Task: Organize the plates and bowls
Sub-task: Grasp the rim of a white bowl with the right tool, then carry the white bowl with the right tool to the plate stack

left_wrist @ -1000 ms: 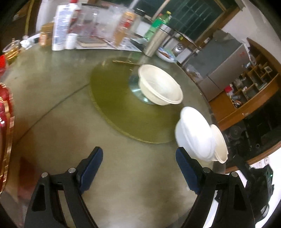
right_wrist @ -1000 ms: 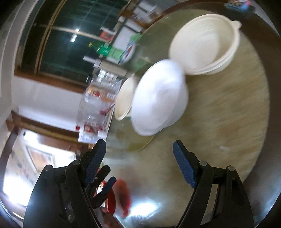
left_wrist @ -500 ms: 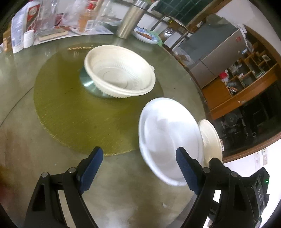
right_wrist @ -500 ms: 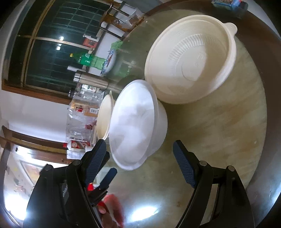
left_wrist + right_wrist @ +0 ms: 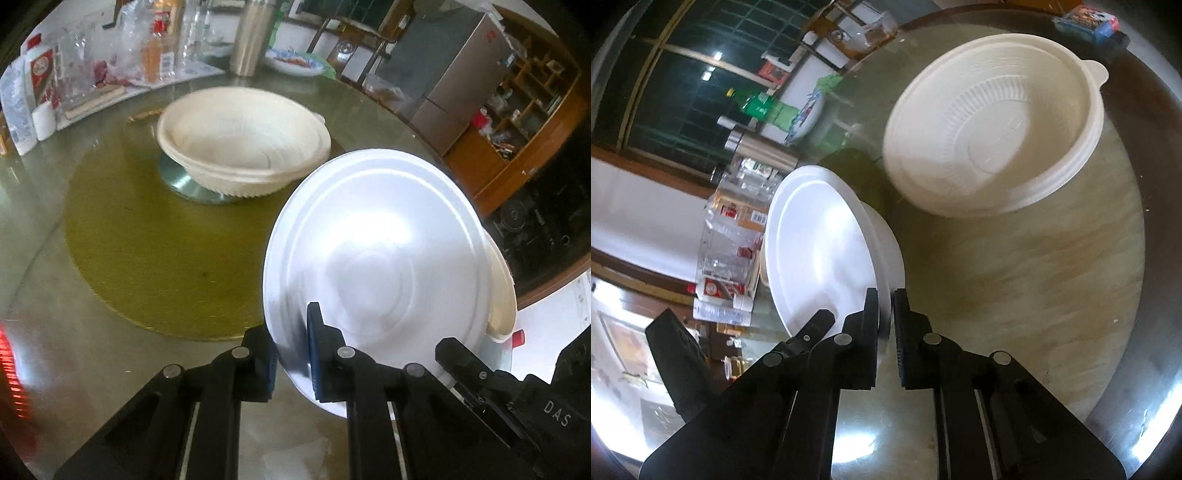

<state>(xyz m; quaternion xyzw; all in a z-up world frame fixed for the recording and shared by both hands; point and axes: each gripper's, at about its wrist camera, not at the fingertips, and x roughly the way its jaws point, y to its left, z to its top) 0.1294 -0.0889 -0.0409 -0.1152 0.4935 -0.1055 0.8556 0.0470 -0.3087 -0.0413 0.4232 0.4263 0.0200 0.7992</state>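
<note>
A white bowl [image 5: 376,251] stands tilted on its edge near the table's rim, its inside facing the left wrist view. My left gripper [image 5: 293,354] is closing on the bowl's lower rim, which its blue pads pinch. A smaller cream bowl [image 5: 504,295] peeks out behind the white one. In the right wrist view the same white bowl [image 5: 820,251] has its rim clamped between the closing jaws of my right gripper [image 5: 885,314]. A large ribbed cream bowl [image 5: 240,147] sits upright on the turntable's hub, also seen as the cream bowl [image 5: 997,140] to the upper right.
A round green-gold mat [image 5: 155,251] covers the table's middle. At the far side stand a steel flask [image 5: 253,37], bottles and packets [image 5: 155,48] and a patterned plate [image 5: 295,61]. The table edge runs close on the right, with a grey cabinet [image 5: 454,74] beyond.
Both grippers went from wide open to shut on the white bowl's rim. The left one swung across toward the bowl, which now fills much more of its view.
</note>
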